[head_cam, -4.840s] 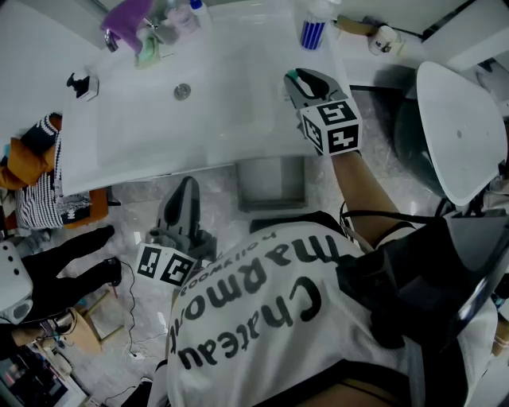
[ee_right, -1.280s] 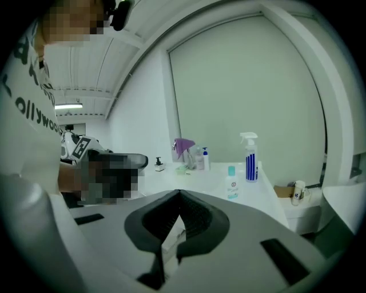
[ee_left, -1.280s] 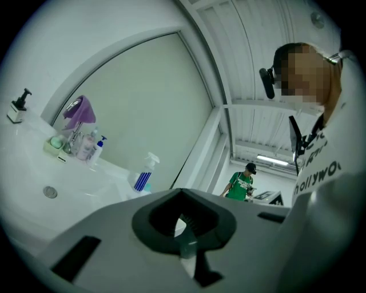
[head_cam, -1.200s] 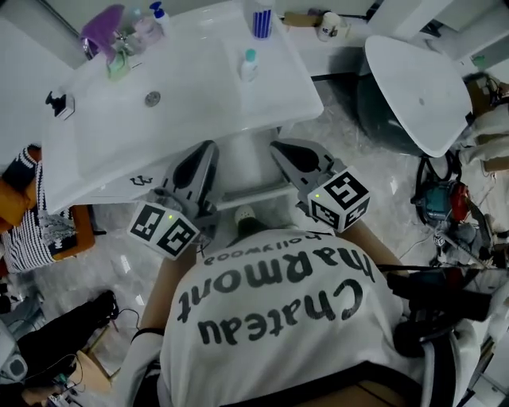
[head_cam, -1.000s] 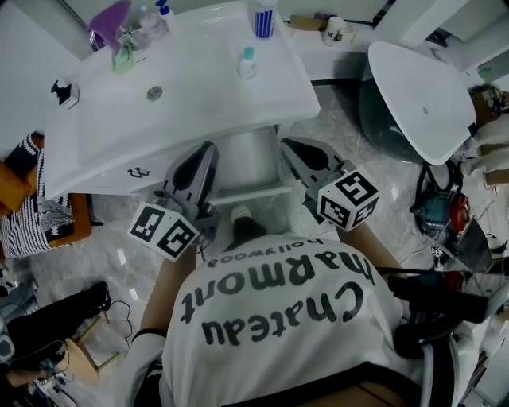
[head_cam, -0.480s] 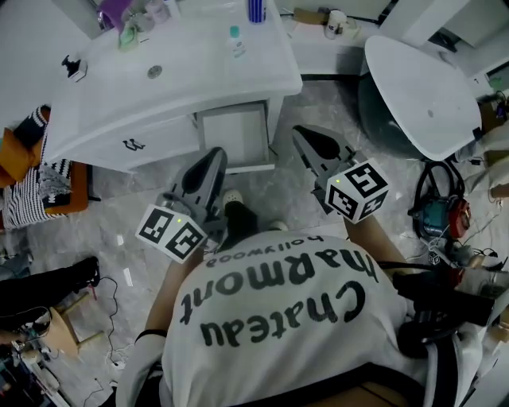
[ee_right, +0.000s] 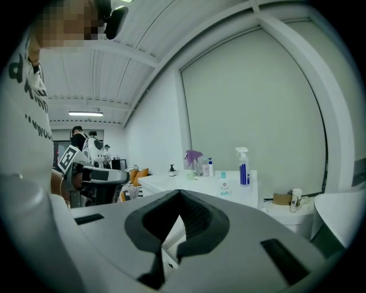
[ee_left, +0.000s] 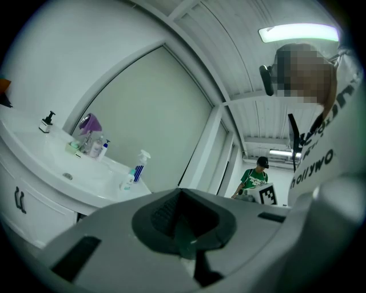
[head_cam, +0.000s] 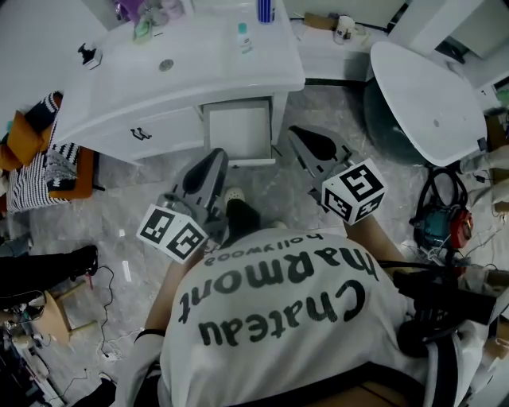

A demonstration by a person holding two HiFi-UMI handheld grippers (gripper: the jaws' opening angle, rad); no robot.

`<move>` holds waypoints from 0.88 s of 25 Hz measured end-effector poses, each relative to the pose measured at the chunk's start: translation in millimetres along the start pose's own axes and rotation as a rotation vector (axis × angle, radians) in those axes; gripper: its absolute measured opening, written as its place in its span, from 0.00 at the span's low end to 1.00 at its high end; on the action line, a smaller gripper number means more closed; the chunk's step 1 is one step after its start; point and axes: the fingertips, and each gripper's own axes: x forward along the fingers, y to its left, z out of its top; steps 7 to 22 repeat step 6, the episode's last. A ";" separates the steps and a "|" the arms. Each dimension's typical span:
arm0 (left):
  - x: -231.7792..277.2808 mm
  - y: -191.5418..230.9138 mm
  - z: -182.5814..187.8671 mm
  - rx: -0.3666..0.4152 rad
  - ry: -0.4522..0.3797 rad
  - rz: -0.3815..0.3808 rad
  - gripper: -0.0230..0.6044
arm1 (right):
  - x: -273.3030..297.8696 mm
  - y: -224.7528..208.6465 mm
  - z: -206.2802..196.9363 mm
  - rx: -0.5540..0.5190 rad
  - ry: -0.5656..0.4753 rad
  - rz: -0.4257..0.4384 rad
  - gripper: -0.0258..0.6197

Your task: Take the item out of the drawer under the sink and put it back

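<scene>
The drawer [head_cam: 238,132] under the white sink counter [head_cam: 183,75] stands pulled out, and its grey inside looks bare. A small bottle with a teal cap [head_cam: 243,38] stands upright on the counter's right part; it also shows in the left gripper view [ee_left: 127,182] and the right gripper view [ee_right: 223,184]. My left gripper [head_cam: 216,156] hangs over the floor just below the drawer, shut and holding nothing. My right gripper [head_cam: 293,133] is to the drawer's right, shut and holding nothing too. Both point toward the vanity from a short distance away [ee_left: 183,192] [ee_right: 179,193].
A blue-striped spray bottle [head_cam: 265,9] and several toiletries [head_cam: 147,20] stand along the counter's back. The cabinet door with its handle [head_cam: 141,133] is left of the drawer. A white oval seat [head_cam: 433,103] stands at the right, with clothes [head_cam: 40,163] at the left and cables on the floor.
Earlier my right gripper was over the counter with a teal-capped thing at its jaws; the bottle now stands on the counter. Both grippers and the person have backed away from the vanity.
</scene>
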 end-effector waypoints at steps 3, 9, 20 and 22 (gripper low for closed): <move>-0.9 -2.0 0.9 0.005 -0.005 -0.001 0.05 | -1.9 -0.2 0.7 -0.002 -0.007 -0.002 0.06; -1.3 -4.1 0.9 0.008 -0.004 -0.004 0.05 | -3.9 -0.8 0.9 0.001 -0.011 -0.006 0.06; -1.3 -4.1 0.9 0.008 -0.004 -0.004 0.05 | -3.9 -0.8 0.9 0.001 -0.011 -0.006 0.06; -1.3 -4.1 0.9 0.008 -0.004 -0.004 0.05 | -3.9 -0.8 0.9 0.001 -0.011 -0.006 0.06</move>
